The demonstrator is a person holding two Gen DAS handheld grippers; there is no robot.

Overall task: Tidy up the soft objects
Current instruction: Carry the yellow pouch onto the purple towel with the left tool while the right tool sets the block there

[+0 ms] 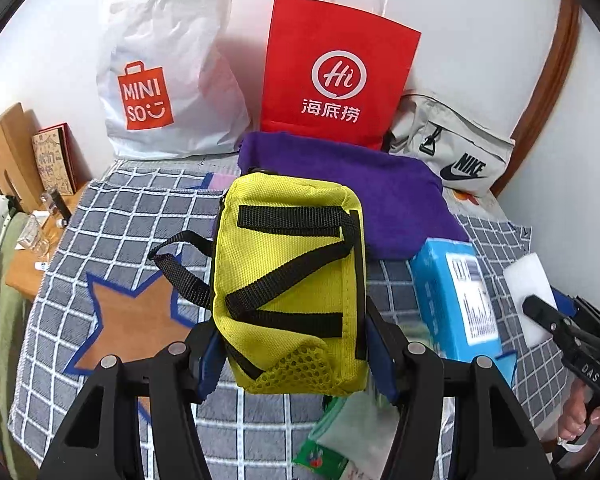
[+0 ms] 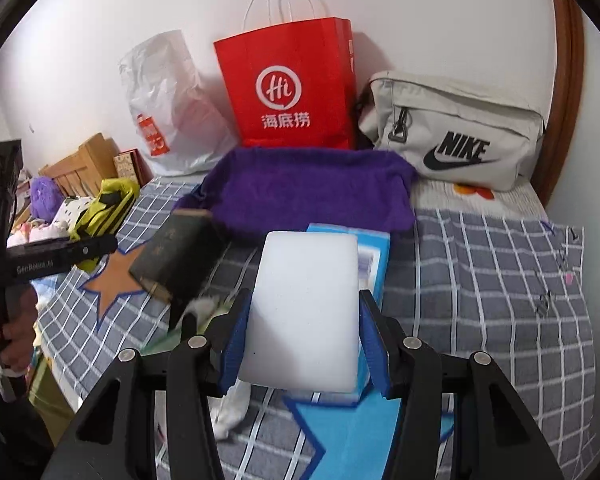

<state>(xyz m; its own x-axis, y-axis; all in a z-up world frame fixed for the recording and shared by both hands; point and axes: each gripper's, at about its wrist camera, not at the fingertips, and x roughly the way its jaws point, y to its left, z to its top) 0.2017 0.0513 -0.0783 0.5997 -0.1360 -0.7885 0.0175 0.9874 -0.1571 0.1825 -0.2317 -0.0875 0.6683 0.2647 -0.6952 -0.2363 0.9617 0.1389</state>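
MINISO bag (image 1: 160, 80), Nike pouch (image 2: 456, 132), Hi bag (image 1: 336, 72)

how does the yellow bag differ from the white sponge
The yellow bag is bright woven fabric with black straps and a mesh pocket; the white sponge is a plain, smooth block with no trim. The bag sits in the left gripper, the sponge in the right gripper. Both are clamped between blue fingers, above the checked blanket.

Ahead of the tongs lies a bed with a grey checked cover (image 2: 480, 280). On it rest a purple cloth (image 2: 316, 196), a blue box (image 1: 456, 296) and a dark book (image 2: 176, 252). Farther back stand a red bag (image 2: 288, 88), a white bag (image 1: 168, 76) and a Nike pouch (image 2: 456, 136).
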